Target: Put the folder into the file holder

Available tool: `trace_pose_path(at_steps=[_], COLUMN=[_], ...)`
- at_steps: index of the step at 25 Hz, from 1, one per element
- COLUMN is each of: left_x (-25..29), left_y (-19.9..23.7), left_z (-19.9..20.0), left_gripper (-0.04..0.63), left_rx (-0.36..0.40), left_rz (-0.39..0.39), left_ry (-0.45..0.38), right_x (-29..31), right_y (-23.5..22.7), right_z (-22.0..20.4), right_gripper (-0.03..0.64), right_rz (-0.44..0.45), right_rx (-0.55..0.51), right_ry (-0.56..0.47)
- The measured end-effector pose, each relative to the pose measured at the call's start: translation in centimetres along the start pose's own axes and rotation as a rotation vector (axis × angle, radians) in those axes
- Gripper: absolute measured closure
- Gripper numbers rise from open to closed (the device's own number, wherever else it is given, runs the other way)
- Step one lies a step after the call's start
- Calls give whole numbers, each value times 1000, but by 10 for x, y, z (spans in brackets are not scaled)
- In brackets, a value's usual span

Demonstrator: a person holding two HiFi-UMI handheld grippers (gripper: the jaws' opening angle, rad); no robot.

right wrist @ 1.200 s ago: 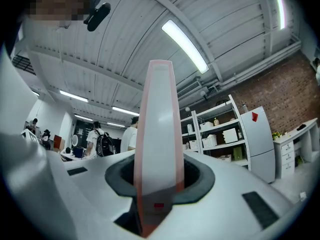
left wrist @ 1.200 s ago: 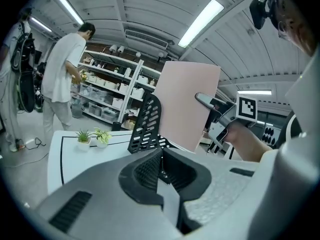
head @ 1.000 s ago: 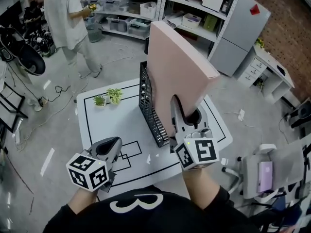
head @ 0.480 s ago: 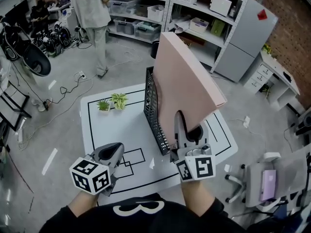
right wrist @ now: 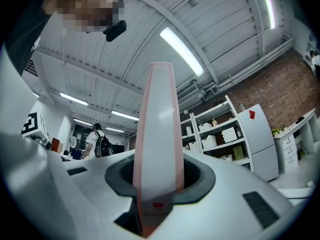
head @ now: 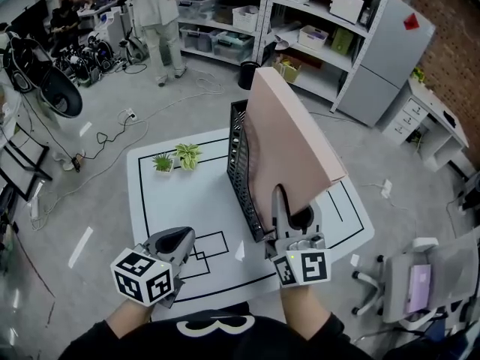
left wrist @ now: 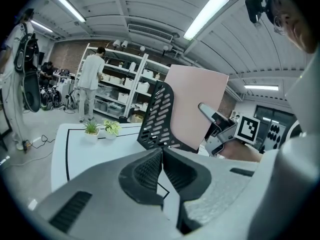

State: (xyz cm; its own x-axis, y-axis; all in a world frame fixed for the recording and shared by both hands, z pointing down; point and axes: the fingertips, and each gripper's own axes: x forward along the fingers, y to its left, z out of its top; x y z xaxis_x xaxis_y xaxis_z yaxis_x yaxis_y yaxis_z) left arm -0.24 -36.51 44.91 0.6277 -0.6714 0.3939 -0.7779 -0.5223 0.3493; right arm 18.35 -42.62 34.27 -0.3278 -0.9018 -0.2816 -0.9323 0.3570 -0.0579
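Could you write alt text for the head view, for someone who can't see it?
The right gripper grips a large pink folder, tilted, beside a black mesh file holder on a white table. The left gripper hangs shut and empty at lower left; two potted plants sit farther back.

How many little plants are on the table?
2. They stand side by side near the far left corner of the table: the spiky plant on the left, the leafy plant on its right. None looks hidden.

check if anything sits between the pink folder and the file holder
Nothing visible does. The folder, clamped in the right gripper, is tilted just beside the file holder; the two plants stand off to its left.
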Motion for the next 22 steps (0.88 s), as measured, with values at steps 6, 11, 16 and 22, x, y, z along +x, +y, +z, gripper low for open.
trace_pose_path(at_steps=[6, 11, 16, 22], left_x=[-1, -2, -10, -28], left_y=[7, 6, -1, -21], left_z=[-8, -9, -13, -9], left_gripper=[582, 583, 582, 582], left_rx=[-25, -26, -28, -4], left_rz=[8, 2, -4, -28], left_ry=[-3, -4, -8, -8], right_x=[-2, -3, -11, -16], right_y=[5, 4, 5, 9], right_z=[-23, -45, -69, -79], right_gripper=[485, 474, 472, 469], right_rz=[4, 5, 8, 34], right_rx=[-35, -53, -34, -85], right_ry=[57, 182, 330, 434])
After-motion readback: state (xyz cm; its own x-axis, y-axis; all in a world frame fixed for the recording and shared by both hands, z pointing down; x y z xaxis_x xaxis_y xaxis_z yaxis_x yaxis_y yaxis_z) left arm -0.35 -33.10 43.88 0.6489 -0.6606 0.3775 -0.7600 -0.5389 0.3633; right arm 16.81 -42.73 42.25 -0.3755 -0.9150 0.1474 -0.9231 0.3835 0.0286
